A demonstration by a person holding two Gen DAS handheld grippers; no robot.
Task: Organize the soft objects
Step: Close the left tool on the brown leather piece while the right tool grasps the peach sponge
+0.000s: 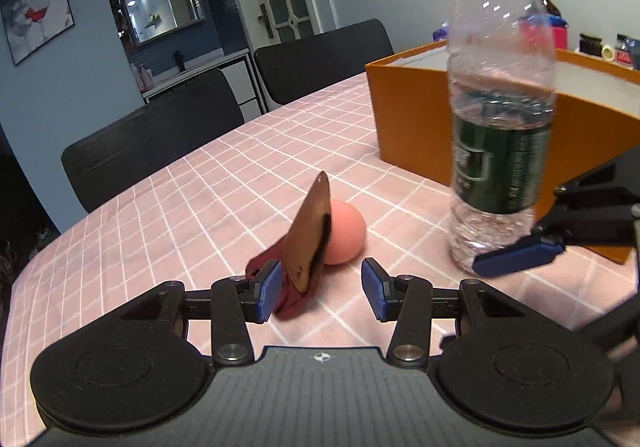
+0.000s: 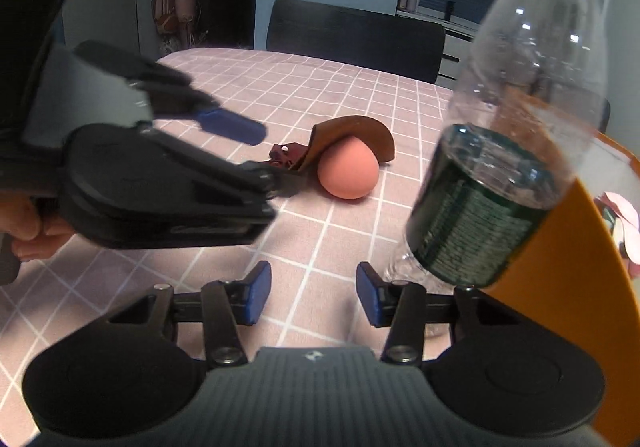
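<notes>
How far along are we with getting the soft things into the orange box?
Done: something pink already lies inside the orange box. In hand: nothing; the left gripper is open around the brown leather piece, pads not pressing, and the right gripper is open, empty. Left: the leather piece and pink ball remain on the table; the water bottle stands beside the box.
</notes>
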